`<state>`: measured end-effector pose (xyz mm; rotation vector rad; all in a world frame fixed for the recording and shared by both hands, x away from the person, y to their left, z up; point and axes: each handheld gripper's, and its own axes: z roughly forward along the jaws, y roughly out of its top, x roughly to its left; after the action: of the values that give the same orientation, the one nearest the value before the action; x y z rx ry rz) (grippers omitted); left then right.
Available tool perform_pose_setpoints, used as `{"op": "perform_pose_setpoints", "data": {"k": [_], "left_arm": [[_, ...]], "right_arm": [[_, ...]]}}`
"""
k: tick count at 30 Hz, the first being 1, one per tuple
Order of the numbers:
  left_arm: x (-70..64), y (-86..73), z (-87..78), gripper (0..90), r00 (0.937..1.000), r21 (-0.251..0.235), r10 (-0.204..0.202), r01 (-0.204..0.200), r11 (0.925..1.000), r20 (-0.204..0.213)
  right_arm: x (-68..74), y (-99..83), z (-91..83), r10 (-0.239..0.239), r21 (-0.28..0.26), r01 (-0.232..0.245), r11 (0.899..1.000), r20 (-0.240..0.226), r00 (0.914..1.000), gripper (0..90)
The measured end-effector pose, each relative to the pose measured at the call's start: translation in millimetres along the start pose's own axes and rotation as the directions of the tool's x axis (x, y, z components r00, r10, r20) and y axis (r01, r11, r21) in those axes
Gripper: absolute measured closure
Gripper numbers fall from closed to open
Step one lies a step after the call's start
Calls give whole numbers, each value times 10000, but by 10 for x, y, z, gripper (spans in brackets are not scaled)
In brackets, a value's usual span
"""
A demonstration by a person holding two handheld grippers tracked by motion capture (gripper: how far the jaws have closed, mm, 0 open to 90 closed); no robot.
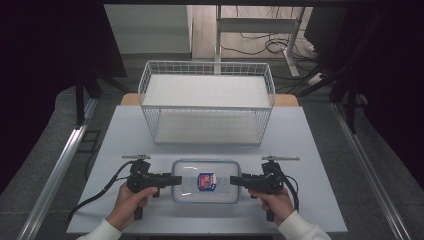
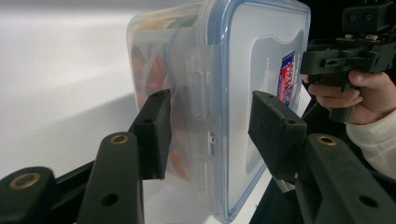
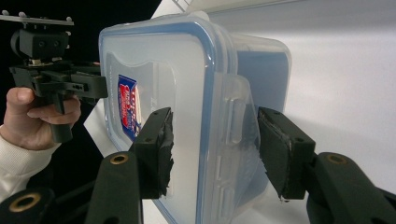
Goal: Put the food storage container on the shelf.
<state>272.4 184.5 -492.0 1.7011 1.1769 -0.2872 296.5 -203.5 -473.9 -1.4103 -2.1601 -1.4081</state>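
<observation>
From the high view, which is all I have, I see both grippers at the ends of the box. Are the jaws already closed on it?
Observer: No. In the left gripper view, the left gripper is open; its pads straddle the latch of the container with gaps.
Operator: And the right one?
Observer: The right gripper is open too, one jaw over the lid, one under the base.
Operator: Is the box empty?
Observer: No, coloured contents show through its clear side wall; I cannot identify them.
</observation>
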Motion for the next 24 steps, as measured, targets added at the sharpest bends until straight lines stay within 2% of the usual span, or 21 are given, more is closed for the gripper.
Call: {"op": "perform_pose_setpoints", "data": {"k": [13,24], "left_arm": [[24,203,-7,504,9997,-224,232,-235,9995,-105],[140,450,1,507,9991,-414,392,-399,9983,-175]], "right_arm": [[-22,202,28,-306,-177,306,9994,-24,9995,470],[-101,461,112,-589,-306,586,9978,-86,9982,471]]}}
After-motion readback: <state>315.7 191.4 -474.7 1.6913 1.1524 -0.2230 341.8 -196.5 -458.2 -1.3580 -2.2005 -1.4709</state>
